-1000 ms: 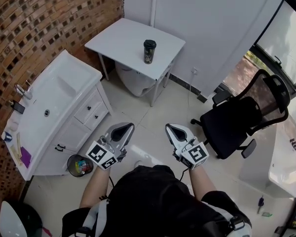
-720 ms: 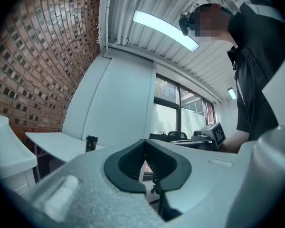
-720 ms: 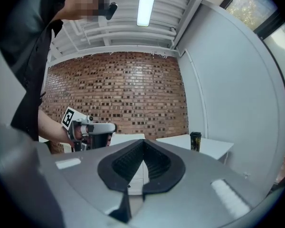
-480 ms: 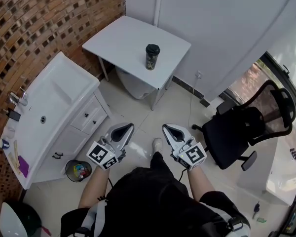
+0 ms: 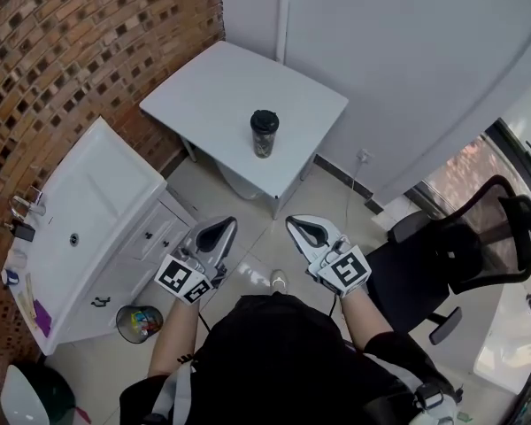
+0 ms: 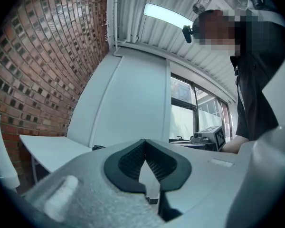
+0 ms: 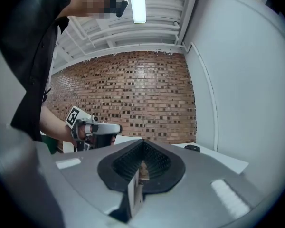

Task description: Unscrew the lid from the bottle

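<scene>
On the white table [image 5: 203, 91], dark bottle [image 5: 264, 142] upright, black lid [image 5: 265, 119] on, left gripper [image 5: 221, 227] and right gripper [image 5: 296, 225] well short of the table, all 2 clenched, empty.

The wall [image 5: 62, 51] is rough red-brown brick with pale mortar joints. The table [image 5: 203, 87] has a smooth, matt white top. The bottle [image 5: 264, 140] is dark, and its black lid [image 5: 264, 119] looks like plastic. The washstand [image 5: 88, 193] has a smooth, glossy white top like glazed ceramic, with painted white drawers below. The floor [image 5: 248, 268] is pale tile, glossy enough to catch reflections. The chair [image 5: 416, 277] has a black mesh back and a dull black seat. The left gripper [image 5: 219, 227] and right gripper [image 5: 299, 226] have matt, faintly grainy, pale grey plastic shells and black, ribbed, rubbery pads [image 6: 128, 161]. The person's top [image 5: 283, 361] is matt black cloth.
</scene>
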{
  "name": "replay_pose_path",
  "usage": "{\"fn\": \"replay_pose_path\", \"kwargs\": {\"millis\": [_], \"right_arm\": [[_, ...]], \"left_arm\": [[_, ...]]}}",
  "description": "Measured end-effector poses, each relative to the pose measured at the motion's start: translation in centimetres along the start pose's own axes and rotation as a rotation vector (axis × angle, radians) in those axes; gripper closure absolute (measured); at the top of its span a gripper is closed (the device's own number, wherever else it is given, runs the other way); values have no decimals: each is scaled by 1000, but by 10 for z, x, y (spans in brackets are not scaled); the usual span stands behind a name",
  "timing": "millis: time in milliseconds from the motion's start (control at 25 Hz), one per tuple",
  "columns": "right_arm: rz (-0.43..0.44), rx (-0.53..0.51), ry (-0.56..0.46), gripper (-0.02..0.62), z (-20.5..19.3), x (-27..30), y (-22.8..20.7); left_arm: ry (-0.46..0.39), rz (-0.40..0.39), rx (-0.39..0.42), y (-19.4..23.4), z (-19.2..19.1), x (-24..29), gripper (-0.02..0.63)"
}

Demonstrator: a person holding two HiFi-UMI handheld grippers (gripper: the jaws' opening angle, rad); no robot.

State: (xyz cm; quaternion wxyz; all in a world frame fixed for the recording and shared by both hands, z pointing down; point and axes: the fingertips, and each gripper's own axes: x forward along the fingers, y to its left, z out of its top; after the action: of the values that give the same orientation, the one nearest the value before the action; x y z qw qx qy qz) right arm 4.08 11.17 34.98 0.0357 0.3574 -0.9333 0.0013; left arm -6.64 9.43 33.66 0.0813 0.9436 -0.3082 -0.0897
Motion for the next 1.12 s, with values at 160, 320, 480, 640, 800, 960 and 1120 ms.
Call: {"fn": "replay_pose_path", "kwargs": {"millis": [160, 320, 480, 640, 800, 960, 1120], "right_arm": [[20, 19, -5, 592, -2, 7, -44], [54, 30, -7, 593, -3, 15, -77], [72, 39, -5, 592, -4, 20, -103], [69, 40, -11, 592, -5, 25, -119], [52, 64, -3, 592, -7, 33, -131], [48, 34, -6, 592, -3, 47, -145], [10, 21, -5, 592, 1, 61, -164]], "left_arm": [[-49, 27, -22, 13, 6, 39, 603], [-67, 50, -34, 29, 5, 68, 603], [-44, 89, -3, 41, -1, 93, 603], [-51, 108, -12, 51, -2, 107, 603], [-26, 100, -16, 64, -8, 115, 603], [-22, 92, -27, 92, -11, 124, 603], [-8, 57, -16, 112, -9, 139, 603]]}}
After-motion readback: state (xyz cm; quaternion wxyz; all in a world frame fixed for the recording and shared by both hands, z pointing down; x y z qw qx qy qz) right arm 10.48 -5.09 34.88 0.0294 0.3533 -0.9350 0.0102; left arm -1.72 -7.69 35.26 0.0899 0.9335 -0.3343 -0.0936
